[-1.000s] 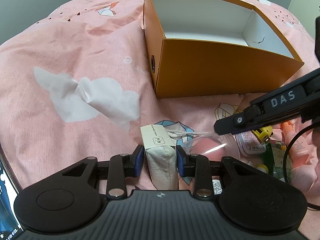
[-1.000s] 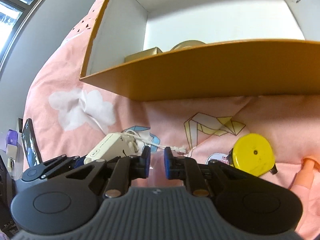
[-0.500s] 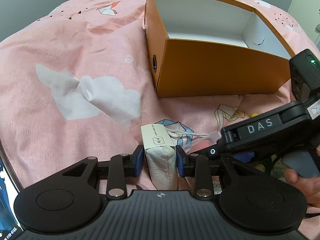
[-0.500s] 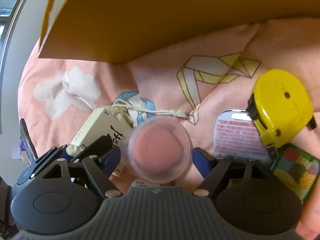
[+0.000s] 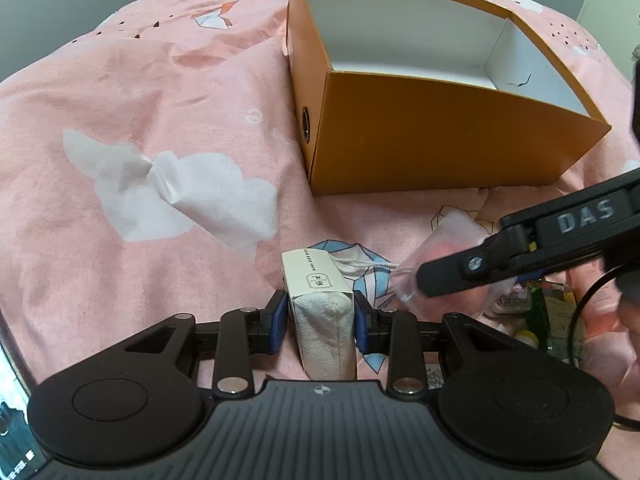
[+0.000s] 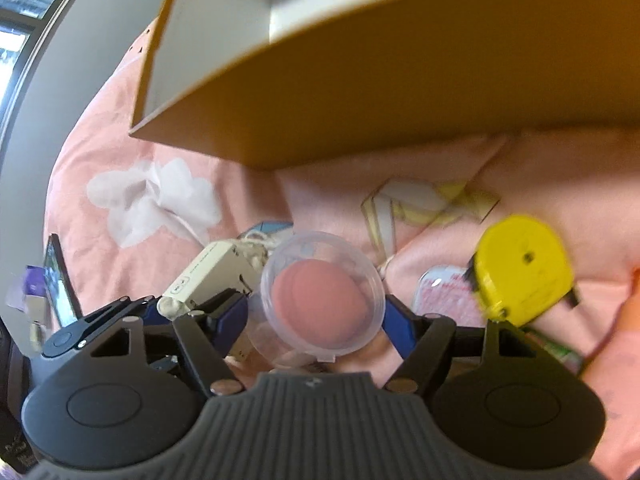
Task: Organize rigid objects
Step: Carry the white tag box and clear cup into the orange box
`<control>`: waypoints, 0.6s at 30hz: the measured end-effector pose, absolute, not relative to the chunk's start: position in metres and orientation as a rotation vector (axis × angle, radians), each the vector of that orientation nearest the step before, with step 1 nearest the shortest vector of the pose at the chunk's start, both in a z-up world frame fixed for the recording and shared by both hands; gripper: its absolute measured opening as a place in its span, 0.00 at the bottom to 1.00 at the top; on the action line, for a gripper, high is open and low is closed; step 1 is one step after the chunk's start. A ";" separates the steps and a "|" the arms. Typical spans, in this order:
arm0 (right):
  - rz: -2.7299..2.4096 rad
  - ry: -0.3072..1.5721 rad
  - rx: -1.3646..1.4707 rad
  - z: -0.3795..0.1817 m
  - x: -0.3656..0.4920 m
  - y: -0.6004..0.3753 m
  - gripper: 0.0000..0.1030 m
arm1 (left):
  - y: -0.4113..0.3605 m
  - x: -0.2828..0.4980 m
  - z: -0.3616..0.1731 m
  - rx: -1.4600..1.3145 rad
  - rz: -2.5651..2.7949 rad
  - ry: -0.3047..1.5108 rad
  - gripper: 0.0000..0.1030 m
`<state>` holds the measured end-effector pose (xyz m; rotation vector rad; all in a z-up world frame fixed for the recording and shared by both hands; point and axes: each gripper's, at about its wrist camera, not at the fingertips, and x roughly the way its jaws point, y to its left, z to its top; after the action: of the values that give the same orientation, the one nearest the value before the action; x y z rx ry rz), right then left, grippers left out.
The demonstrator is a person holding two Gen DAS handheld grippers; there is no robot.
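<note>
Right gripper (image 6: 316, 312) jaws clamped on clear round case (image 6: 322, 295) holding a pink puff, lifted off the bedspread (image 5: 160, 128) just short of the orange box (image 5: 440, 152). Case looks light, smooth-walled, likely slippery; grip across its widest part. Left gripper (image 5: 320, 318) jaws pressed on cloth-wrapped packet (image 5: 322, 304), resting on bedding.

Two wrist fisheyes, low over the bed, both facing the orange box.

The left view looks across the pink bedspread (image 5: 160, 128) toward the orange box (image 5: 440, 136), from above its rim. The right view sits nearer and lower, under the same box (image 6: 400, 92). Both share the box, the cream packet (image 5: 316, 276) and the clear capsule (image 6: 322, 294).
</note>
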<state>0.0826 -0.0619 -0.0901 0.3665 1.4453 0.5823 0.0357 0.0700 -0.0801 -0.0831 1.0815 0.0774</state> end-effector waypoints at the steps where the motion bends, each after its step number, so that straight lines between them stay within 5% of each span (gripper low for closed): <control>1: 0.573 1.427 0.342 -0.086 0.082 -0.063 0.70 | 0.069 0.036 -0.081 -0.081 0.077 1.082 0.36; 18: 0.507 1.156 0.114 -0.013 0.084 -0.103 0.70 | 0.060 0.022 -0.023 -0.141 0.014 0.900 0.29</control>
<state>0.0844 -0.1033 -0.0131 0.1141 1.1558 0.5072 0.0219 0.0603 -0.0230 -0.1408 0.8995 0.0141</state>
